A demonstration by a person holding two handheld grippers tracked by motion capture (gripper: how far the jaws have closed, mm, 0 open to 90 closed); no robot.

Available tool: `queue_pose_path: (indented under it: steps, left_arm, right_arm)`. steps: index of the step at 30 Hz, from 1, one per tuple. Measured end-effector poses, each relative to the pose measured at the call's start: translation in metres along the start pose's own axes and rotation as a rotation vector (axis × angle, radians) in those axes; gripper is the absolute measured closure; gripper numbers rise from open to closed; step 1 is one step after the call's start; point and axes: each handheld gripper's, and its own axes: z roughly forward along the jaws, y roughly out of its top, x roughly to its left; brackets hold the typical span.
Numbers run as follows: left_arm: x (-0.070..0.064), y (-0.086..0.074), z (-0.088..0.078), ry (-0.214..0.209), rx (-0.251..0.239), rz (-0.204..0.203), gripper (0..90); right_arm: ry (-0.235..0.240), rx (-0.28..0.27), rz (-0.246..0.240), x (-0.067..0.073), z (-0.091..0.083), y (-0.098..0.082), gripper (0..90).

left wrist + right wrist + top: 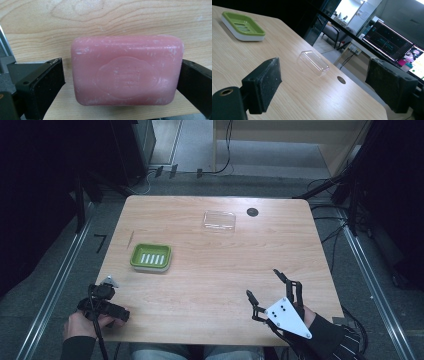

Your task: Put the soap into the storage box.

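left gripper: held low at the table's near-left corner, jaws spread either side of the pink soap bar; right jaw touching or nearly so, left jaw apart.
right gripper: near-right of table, raised, jaws spread wide, nothing between them.
soap bar: flat on the table, long axis running jaw to jaw, embossed face up.
surroundings: green soap dish ahead of the left gripper; clear lid and dark grommet hole far side; path unobstructed.
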Motion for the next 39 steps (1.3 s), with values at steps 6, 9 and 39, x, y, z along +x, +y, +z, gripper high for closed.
queue_pose_path:
  steps: [6, 9, 39]
  left_arm:
    - [-0.002, 0.0, -0.0014, -0.012, -0.013, 0.001, 13.0]
    - [-0.0037, 0.0003, 0.0001, -0.003, -0.011, -0.001, 13.1]
    - [-0.0049, 0.0012, 0.003, -0.018, 0.016, 0.041, 13.8]
  right_arm:
    - [-0.001, 0.0, 0.002, -0.0001, -0.0002, 0.0, 13.2]
    - [-0.001, -0.003, -0.001, -0.0001, -0.0002, 0.0, 13.2]
    - [-0.004, -0.003, 0.003, -0.0005, -0.001, -0.0004, 13.3]
